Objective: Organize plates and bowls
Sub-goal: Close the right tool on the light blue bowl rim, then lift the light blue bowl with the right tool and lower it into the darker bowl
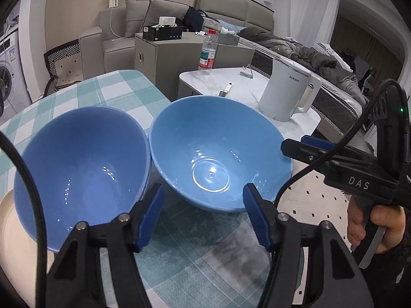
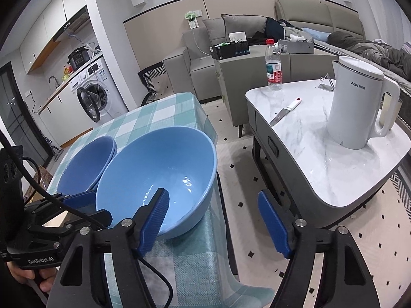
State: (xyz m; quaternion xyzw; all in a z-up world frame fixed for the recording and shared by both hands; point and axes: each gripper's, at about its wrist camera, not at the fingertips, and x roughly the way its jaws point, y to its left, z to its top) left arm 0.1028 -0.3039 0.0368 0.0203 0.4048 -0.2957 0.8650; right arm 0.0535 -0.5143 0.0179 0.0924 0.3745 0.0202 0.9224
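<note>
Two blue bowls sit side by side on the checked tablecloth (image 1: 123, 89). The light blue bowl (image 1: 218, 154) (image 2: 159, 179) stands at the table's right edge. The darker blue bowl (image 1: 82, 164) (image 2: 87, 164) is to its left and looks like a stack of two. My left gripper (image 1: 205, 215) is open, just in front of the light bowl's near rim. My right gripper (image 2: 213, 220) is open, its left finger (image 2: 154, 218) over the light bowl's near rim, its right finger beyond the table edge. It shows in the left wrist view (image 1: 308, 148) beside the bowl's right rim.
A cream plate (image 1: 7, 231) lies under the darker bowl at the left. A marble side table (image 2: 321, 159) to the right carries a white kettle (image 2: 357, 105), a knife (image 2: 285, 113) and a water bottle (image 2: 273, 64). Sofa and washing machine stand behind.
</note>
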